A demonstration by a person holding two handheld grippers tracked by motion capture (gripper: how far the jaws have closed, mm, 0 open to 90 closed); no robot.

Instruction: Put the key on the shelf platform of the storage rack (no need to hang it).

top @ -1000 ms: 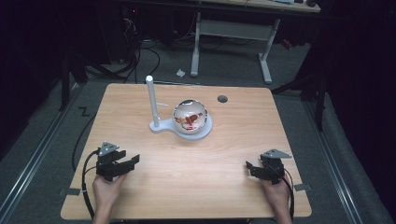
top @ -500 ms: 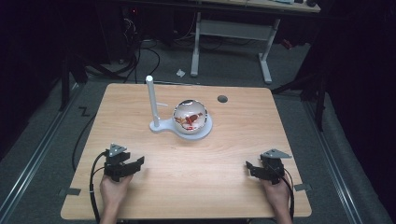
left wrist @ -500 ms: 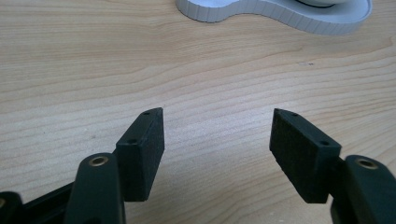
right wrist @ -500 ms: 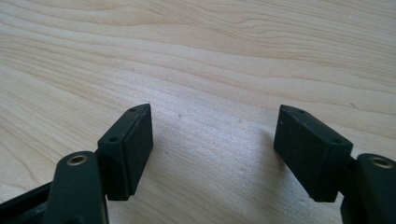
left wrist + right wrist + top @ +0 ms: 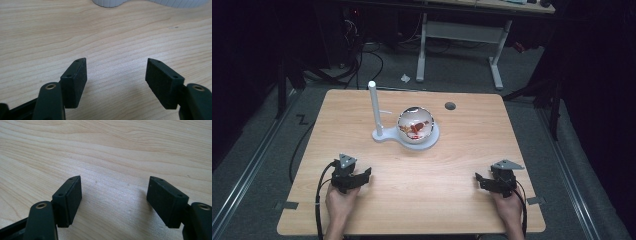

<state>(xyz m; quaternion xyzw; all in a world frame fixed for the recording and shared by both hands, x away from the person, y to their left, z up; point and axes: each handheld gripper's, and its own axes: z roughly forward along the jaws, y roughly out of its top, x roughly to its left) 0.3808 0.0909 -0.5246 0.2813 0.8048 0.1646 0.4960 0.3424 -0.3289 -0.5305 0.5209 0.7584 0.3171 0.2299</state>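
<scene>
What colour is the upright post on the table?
White post, best seen in the high view.

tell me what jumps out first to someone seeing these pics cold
The eye goes to the shiny ball with red inside, sitting on a white stand with an upright post, in the middle of the wooden table toward its far side. Next come the two black tools near the front edge: the left claw and the right claw, each held in a hand, both open and holding nothing.

White stand base (image 5: 110, 3) (edge-cropped)
</scene>
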